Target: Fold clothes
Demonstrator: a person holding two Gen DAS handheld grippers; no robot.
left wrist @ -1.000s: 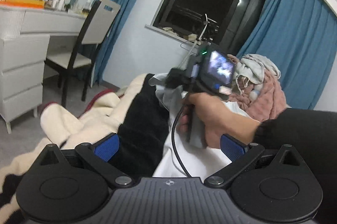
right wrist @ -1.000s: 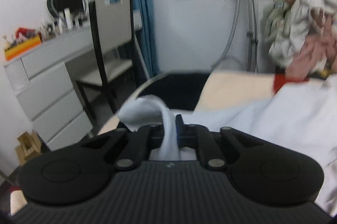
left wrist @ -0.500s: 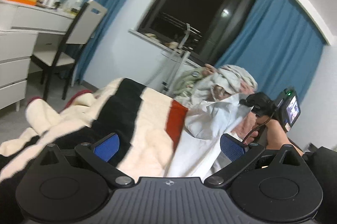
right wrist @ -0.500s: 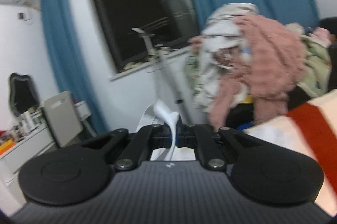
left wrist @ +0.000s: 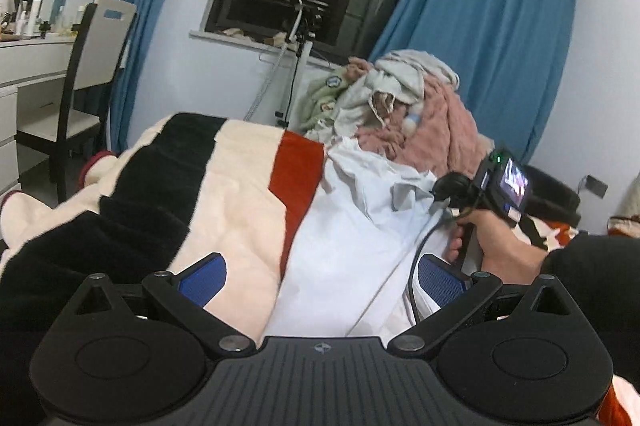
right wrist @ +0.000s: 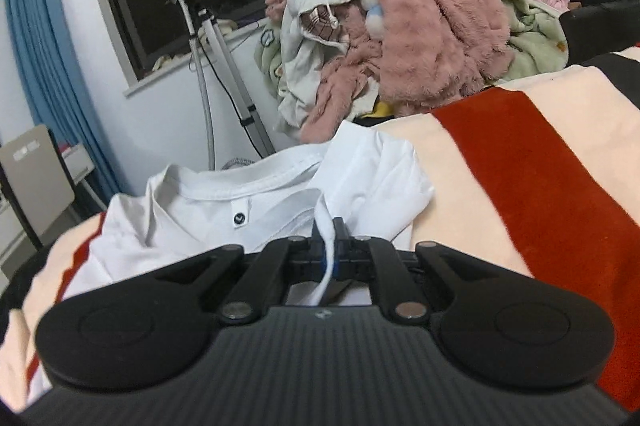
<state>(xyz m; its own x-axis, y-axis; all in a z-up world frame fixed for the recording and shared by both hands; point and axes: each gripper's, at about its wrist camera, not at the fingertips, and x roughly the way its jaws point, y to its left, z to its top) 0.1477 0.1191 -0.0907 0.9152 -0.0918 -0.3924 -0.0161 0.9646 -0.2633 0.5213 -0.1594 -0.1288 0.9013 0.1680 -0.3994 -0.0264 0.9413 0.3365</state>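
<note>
A white T-shirt (right wrist: 248,202) lies on the striped blanket (right wrist: 520,162), its collar and small black label facing me. My right gripper (right wrist: 329,246) is shut on a fold of that shirt near the collar. In the left wrist view the same white T-shirt (left wrist: 352,238) spreads across the blanket (left wrist: 240,210). My left gripper (left wrist: 322,276) stands open above it, blue pads wide apart with nothing pressed between them. The right gripper (left wrist: 438,194) shows at the right of that view, held by a hand (left wrist: 496,246), with shirt cloth bunched at its tip.
A heap of clothes (right wrist: 400,30) with a pink fluffy piece is piled behind the bed. A white stand (right wrist: 216,38) rises by the dark window. A chair (left wrist: 92,66) and white dresser (left wrist: 24,66) stand at the left. Blue curtains (left wrist: 480,38) hang beside the window.
The right gripper has swept across and come down with the shirt cloth, so the shirt now lies on the blanket with its collar showing. The left gripper has shifted sideways and stayed open.
</note>
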